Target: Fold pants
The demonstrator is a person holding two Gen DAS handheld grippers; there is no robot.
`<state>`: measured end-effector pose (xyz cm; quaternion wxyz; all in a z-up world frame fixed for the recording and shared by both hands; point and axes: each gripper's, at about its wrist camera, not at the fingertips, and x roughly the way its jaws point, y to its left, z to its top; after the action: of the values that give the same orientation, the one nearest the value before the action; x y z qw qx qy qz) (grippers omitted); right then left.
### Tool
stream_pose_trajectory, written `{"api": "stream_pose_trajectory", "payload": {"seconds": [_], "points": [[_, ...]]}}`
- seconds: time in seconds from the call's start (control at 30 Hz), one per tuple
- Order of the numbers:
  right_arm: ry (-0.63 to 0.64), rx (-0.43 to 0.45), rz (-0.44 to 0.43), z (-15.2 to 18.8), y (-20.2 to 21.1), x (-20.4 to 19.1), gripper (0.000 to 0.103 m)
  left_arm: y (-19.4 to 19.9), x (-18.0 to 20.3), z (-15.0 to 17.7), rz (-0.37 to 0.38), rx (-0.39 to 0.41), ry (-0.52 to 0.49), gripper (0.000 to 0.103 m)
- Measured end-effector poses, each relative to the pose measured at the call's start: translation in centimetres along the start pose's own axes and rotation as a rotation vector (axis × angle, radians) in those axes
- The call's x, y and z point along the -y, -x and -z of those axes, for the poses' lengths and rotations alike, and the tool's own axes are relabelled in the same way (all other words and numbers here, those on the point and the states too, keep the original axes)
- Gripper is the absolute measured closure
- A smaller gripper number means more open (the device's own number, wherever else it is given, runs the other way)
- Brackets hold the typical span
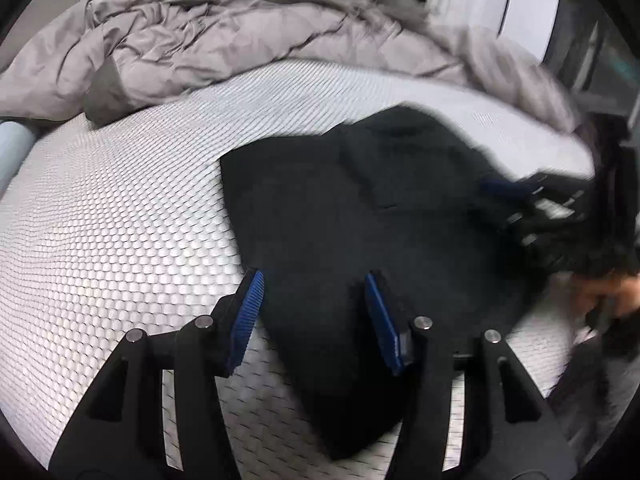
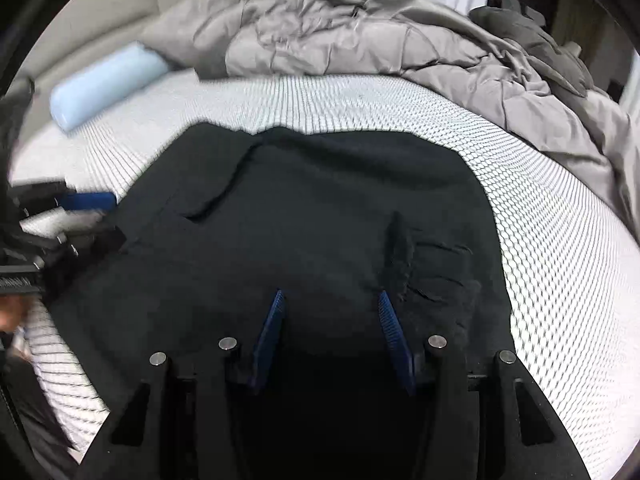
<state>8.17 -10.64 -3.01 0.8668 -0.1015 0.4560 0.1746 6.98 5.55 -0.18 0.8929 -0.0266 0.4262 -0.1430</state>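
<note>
Black pants (image 1: 360, 216) lie bunched in a flat heap on the white textured mattress (image 1: 120, 220). My left gripper (image 1: 314, 280) is open and empty, its blue pads over the pants' near left edge. The pants also fill the middle of the right wrist view (image 2: 320, 220). My right gripper (image 2: 330, 300) is open and empty just above the near part of the pants. The right gripper shows blurred at the right of the left wrist view (image 1: 532, 208). The left gripper shows blurred at the left of the right wrist view (image 2: 72, 216).
A crumpled grey duvet (image 1: 208, 40) lies across the far side of the bed (image 2: 400, 40). A pale blue bolster (image 2: 104, 84) lies at the far left. A dark grey cloth (image 2: 532, 28) sits on the duvet at the far right.
</note>
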Motion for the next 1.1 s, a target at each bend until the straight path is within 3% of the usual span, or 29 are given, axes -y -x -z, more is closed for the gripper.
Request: {"api": "stream_pose_trajectory", "payload": {"seconds": [0.07, 0.13, 0.2, 0.33, 0.5, 0.6, 0.7, 0.8, 0.87, 0.93, 1.0, 1.07, 1.1], "points": [[-0.014, 0.041, -0.034, 0.0, 1.3, -0.9, 0.053, 0.3, 1.7, 0.1, 0.064, 0.015, -0.043, 0.053], [0.011, 0.057, -0.129, 0.0, 1.9, -2.6, 0.052, -0.8, 2.9, 0.4, 0.055, -0.034, -0.095, 0.053], [0.049, 0.030, -0.168, -0.1, 0.9, -4.1, 0.052, -2.3, 3.1, 1.2, 0.014, -0.094, -0.131, 0.053], [0.084, -0.026, -0.071, 1.3, -0.3, -2.7, 0.053, -0.5, 1.8, 2.0, 0.021, -0.080, -0.111, 0.051], [-0.010, 0.058, -0.036, 3.1, 3.4, 1.6, 0.055, 2.4, 2.2, 1.9, 0.067, 0.012, -0.080, 0.051], [0.022, 0.082, -0.111, 2.7, 4.0, -0.3, 0.055, 1.8, 4.5, 2.1, 0.141, -0.015, -0.141, 0.051], [0.095, 0.056, -0.191, 2.5, 3.2, -3.2, 0.054, -0.1, 5.9, 2.6, 0.086, -0.078, -0.248, 0.051], [0.174, -0.017, -0.123, 3.1, 1.3, -4.3, 0.054, 0.4, 5.6, 3.5, 0.080, -0.082, -0.287, 0.046], [0.167, -0.015, -0.061, 3.9, 2.2, -2.2, 0.055, 1.3, 4.8, 4.2, 0.075, -0.088, -0.299, 0.045], [0.128, 0.007, -0.065, 4.7, 4.1, 0.1, 0.055, 1.7, 4.2, 4.8, 0.060, -0.083, -0.303, 0.045], [0.055, 0.026, -0.037, 5.4, 5.3, 3.1, 0.027, 3.2, 3.5, 5.1, 0.077, -0.071, -0.269, 0.045], [-0.026, 0.043, -0.031, 5.7, 5.5, 5.5, 0.027, 5.0, 1.3, 4.3, 0.160, -0.020, -0.151, 0.044], [-0.076, 0.046, -0.089, 5.8, 5.5, 6.8, 0.027, 5.6, 0.4, 4.2, 0.172, 0.000, -0.099, 0.040]]}}
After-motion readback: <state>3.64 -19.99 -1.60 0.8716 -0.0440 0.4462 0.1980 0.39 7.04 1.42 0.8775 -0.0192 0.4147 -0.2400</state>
